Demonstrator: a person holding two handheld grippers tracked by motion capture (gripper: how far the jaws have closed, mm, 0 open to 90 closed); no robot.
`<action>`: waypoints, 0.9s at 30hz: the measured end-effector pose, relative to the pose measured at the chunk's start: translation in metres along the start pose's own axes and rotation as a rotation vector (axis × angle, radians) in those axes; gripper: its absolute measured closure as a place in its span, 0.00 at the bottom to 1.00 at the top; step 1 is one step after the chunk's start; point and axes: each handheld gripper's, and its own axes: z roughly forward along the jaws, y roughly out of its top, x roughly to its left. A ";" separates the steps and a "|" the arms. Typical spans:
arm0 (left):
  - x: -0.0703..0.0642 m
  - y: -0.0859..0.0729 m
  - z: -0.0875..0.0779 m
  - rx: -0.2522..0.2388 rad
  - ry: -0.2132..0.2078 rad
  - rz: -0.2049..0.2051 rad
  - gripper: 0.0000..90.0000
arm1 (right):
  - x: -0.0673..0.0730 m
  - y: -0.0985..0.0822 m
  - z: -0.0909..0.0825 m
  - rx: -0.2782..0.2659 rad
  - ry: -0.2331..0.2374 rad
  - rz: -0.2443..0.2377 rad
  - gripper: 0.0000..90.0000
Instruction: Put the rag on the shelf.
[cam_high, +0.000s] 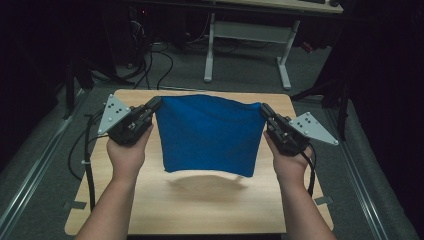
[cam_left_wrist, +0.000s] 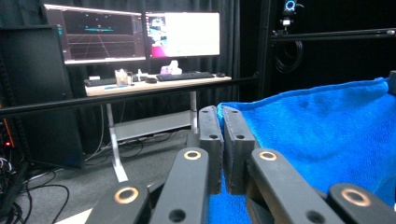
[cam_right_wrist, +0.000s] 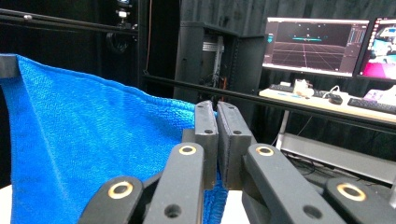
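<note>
Above table (cam_high: 200, 210): blue towel (cam_high: 210, 132) hanging, both grippers' jaws clamping top corners.

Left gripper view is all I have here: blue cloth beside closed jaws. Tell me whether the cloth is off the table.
Observer: Yes. In the high view the blue cloth hangs above the wooden table, with its shadow on the bare wood beneath.
Operator: Report the other corner.
Observer: The right gripper is shut on the cloth's far top corner; the left gripper pinches the opposite one.
Operator: Describe how the cloth sits between them.
Observer: Its top edge spans gripper to gripper, bowing slightly upward, and the lower edge hangs free.
</note>
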 end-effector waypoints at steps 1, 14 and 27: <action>0.002 0.001 0.002 -0.001 0.001 -0.002 0.98 | -0.002 -0.002 0.004 0.004 0.000 0.007 0.98; 0.021 0.004 0.025 0.036 0.036 0.020 0.98 | -0.016 -0.003 0.030 0.028 -0.015 0.026 0.98; 0.039 0.005 0.047 0.065 0.086 0.033 0.98 | -0.023 0.012 0.054 0.019 -0.016 0.020 0.98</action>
